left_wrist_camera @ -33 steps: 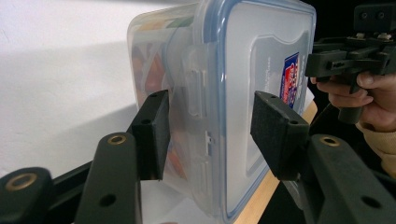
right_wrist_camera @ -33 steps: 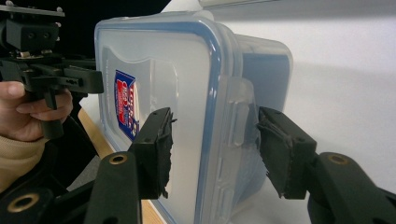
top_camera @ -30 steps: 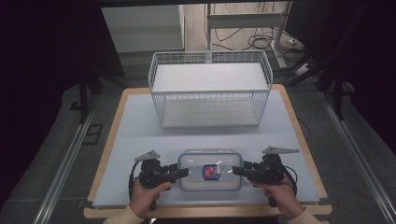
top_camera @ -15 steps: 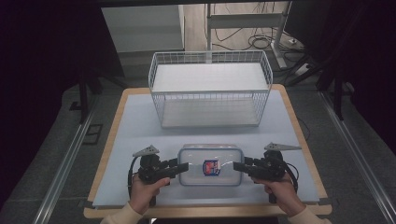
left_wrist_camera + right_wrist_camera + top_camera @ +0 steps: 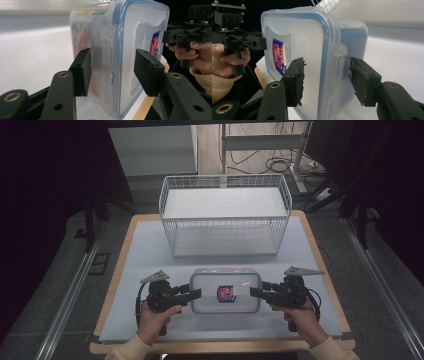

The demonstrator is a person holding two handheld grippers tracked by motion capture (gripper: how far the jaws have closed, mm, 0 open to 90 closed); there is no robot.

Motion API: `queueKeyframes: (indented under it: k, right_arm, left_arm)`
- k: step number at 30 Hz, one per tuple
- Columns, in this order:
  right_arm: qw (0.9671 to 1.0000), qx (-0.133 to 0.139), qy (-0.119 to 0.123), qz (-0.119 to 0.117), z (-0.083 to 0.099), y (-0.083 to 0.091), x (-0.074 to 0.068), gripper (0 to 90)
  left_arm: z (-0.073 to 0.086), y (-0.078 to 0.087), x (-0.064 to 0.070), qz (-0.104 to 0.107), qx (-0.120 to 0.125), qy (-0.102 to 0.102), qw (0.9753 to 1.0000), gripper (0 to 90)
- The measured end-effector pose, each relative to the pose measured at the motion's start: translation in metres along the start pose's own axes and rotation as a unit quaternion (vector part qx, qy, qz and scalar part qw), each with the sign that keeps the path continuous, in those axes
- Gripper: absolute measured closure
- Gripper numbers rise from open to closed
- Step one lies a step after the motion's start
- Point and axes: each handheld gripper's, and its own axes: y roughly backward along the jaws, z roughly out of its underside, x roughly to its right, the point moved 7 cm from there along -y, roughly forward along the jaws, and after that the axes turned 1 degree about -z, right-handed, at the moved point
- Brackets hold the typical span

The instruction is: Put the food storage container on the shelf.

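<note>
A clear plastic container (image 5: 225,292) with a blue-sealed lid and a red-and-blue label sits at the front middle of the table. My left gripper (image 5: 196,294) clamps its left end and my right gripper (image 5: 255,293) its right end, one jaw over the lid and one under the base. The left gripper view has the container (image 5: 130,37) between the left gripper (image 5: 111,70) pads, with colourful contents behind the wall. In the right gripper view the right gripper (image 5: 327,77) straddles the container's (image 5: 312,37) end clasp.
A white wire basket (image 5: 225,235) stands behind the container at the table's far middle. The table top (image 5: 140,250) is pale blue with a wooden border. A hand holds each gripper from the near edge.
The container and both grippers have shifted together a little away from the front edge, towards the basket.
</note>
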Motion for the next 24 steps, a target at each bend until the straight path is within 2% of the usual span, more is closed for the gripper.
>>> queueKeyframes:
  k: [4,6,24]
  right_arm:
    - [1.0000,0.005,0.008,0.001,-0.010,0.001,-0.003,46.7]
    - [0.9999,0.008,0.015,0.000,-0.017,0.002,-0.004,46.8]
    - [0.9986,0.021,0.048,0.001,-0.068,0.008,-0.013,46.5]
  left_arm:
    - [-0.008,0.002,0.001,-0.002,0.004,-0.004,1.0000,48.8]
    - [-0.017,0.006,0.003,-0.004,0.010,-0.011,0.9999,48.8]
    - [-0.059,0.017,0.009,-0.010,0.029,-0.023,0.9993,48.7]
